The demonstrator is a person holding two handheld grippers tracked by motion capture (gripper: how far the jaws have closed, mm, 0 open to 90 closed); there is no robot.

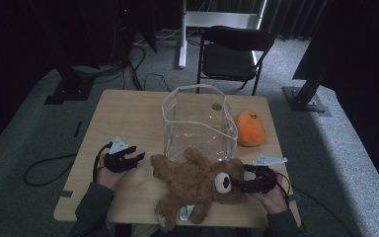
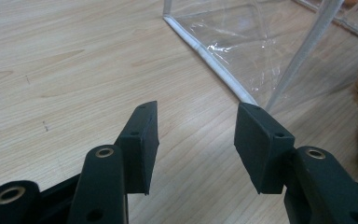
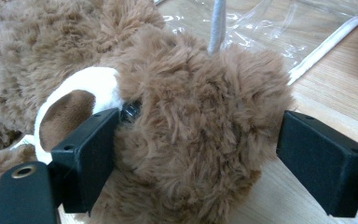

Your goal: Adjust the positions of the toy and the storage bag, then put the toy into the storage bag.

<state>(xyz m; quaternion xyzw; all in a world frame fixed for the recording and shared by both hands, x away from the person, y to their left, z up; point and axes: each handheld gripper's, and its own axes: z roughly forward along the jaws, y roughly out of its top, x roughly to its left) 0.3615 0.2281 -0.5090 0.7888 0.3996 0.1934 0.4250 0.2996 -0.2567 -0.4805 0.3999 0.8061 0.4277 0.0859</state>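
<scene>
A brown teddy bear (image 1: 197, 185) lies on its back at the near edge of the wooden table (image 1: 123, 118), head towards the right. My right gripper (image 1: 239, 183) is open with its jaws on either side of the bear's head (image 3: 191, 121); one jaw touches the fur by the white snout, the other stands a little off. My left gripper (image 1: 137, 158) rests open on the table left of the bear, with nothing between its jaws (image 2: 196, 135). A clear plastic box (image 1: 200, 128) stands just behind the bear, and its corner (image 2: 223, 70) lies ahead of the left gripper.
An orange plush toy (image 1: 250, 128) sits to the right of the clear box. A black folding chair (image 1: 232, 52) stands beyond the far table edge. Bare wood stretches across the left half of the table.
</scene>
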